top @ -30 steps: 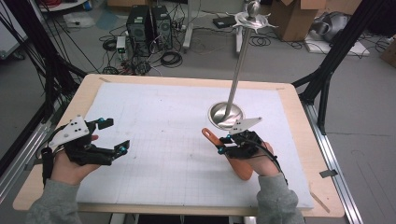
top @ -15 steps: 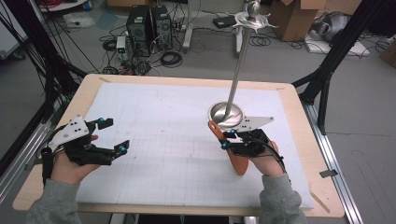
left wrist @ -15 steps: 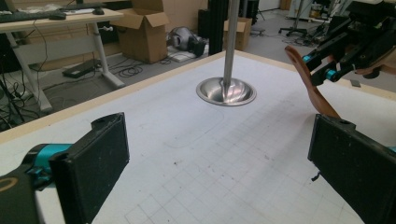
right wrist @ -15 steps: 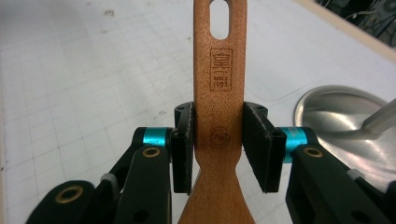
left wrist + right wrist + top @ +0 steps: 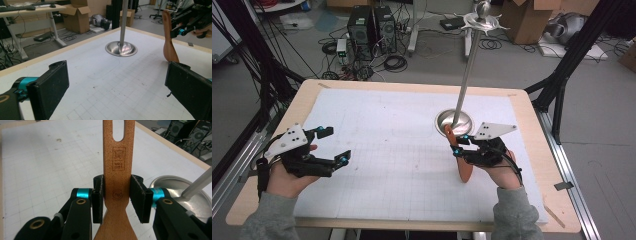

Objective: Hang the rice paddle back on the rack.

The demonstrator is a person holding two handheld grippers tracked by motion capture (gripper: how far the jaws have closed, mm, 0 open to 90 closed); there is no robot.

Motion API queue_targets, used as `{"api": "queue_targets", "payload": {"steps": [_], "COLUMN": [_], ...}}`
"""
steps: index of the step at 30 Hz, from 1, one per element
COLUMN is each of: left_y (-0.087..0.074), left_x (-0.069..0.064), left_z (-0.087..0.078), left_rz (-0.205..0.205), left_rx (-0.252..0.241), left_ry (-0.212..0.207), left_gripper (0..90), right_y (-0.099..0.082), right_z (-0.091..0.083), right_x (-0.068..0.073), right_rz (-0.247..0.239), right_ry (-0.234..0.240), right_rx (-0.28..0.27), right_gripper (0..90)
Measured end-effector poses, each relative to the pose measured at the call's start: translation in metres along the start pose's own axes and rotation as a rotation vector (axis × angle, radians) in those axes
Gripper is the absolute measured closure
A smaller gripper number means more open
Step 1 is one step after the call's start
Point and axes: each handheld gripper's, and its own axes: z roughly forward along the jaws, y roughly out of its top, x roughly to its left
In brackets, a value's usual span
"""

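Where right tongs (image 5: 117,197) clamp, wooden spatula (image 5: 117,165) top cropped

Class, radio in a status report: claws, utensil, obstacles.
Left claw open, idle. Right claw shut on wooden spatula. Metal stand just beyond it.
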Motion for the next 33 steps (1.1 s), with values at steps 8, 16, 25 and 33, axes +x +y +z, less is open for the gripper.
{"api": "queue_targets", "payload": {"steps": [8, 16, 25, 33], "left_y": [0.001, 0.001, 0.002, 0.003], "left_x": [-0.001, -0.001, 0.000, 0.001], "left_z": [0.000, 0.000, -0.002, -0.008], "left_rz": [0.004, 0.006, -0.002, -0.007], "left_rx": [0.000, -0.003, -0.012, -0.028], "left_ry": [-0.003, 0.008, 0.004, 0.014], "left_gripper": [5.6, 5.6, 5.6, 5.6], "right_y": [0.001, 0.000, -0.005, -0.006], "right_z": [-0.012, -0.026, -0.043, -0.052], "right_x": [-0.002, -0.007, -0.015, -0.019], "right_rz": [-0.018, 0.022, 0.046, 0.073], "right_ry": [0.015, 0.035, 0.034, 0.044], "right_rx": [-0.062, -0.124, -0.184, -0.222], "right_gripper": [64.7, 64.7, 64.7, 64.7]}}
